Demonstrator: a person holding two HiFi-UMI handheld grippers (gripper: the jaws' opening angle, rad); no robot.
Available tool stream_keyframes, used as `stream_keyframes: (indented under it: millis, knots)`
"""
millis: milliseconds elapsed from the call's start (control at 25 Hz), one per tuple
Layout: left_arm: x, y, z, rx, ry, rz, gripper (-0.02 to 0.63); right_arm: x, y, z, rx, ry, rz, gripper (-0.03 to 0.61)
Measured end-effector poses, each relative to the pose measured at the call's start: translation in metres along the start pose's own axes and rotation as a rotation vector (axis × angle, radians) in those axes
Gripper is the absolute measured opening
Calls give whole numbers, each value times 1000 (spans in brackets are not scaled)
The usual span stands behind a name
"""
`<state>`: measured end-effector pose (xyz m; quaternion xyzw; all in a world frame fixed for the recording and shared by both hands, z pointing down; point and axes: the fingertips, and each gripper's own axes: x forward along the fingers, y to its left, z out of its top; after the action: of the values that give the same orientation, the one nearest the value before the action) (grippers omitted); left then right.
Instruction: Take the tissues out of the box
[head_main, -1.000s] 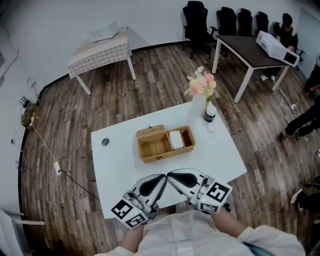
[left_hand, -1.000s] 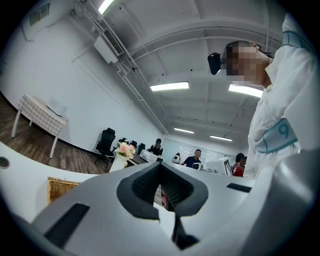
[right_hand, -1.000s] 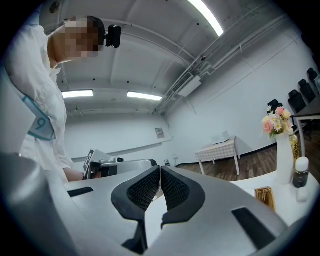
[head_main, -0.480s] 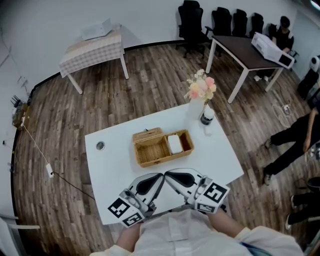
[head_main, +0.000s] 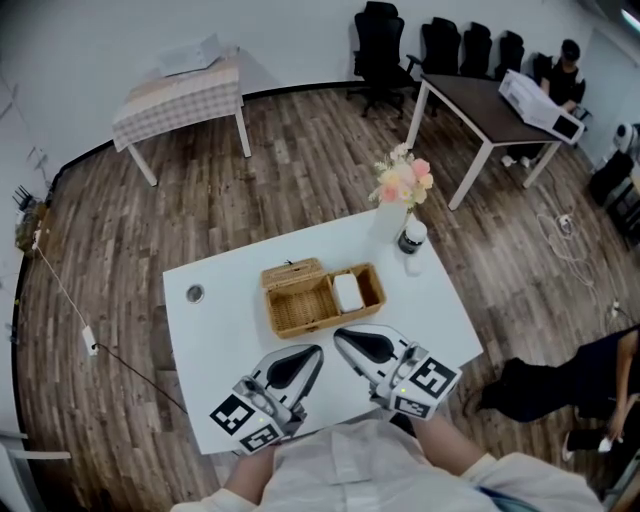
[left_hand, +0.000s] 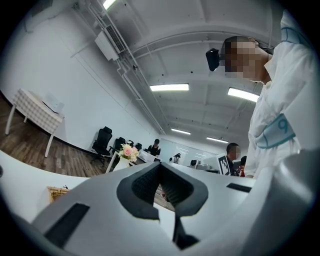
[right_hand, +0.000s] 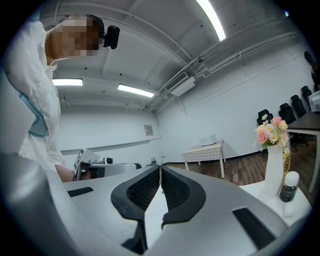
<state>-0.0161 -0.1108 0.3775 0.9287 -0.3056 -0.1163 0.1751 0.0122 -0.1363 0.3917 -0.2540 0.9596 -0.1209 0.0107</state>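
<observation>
Task not begun. Tissues lie in right compartment of wicker box, at middle of table. Nothing taken out yet.
Left gripper: jaws together, nothing between. Right gripper: jaws together as well, empty.
Both grippers over near part of table, tips toward box, just short of it, not touching.
Left to do, by my judgement: open one gripper, reach in, pinch tissues, lift out.
Vase and bottle stand behind box.

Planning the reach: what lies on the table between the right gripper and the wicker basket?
Nothing; the head view shows only a short stretch of bare white table between the right gripper and the wicker basket.
</observation>
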Motion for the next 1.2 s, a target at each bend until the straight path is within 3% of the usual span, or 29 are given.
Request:
stream_keyframes:
  millis: [240,920,1200]
  knots:
    - [-5,0,-1,-5,7,-6,-2,-2,-24,-4,-21,27,-85,35]
    - [-12,1,-8,-23,21,-27,-2,1,-51,-40,-39,123,-191,38]
    - [-12,4,-9,-28,35,-30,-1,8,-64,-55,-12,160,-214,125]
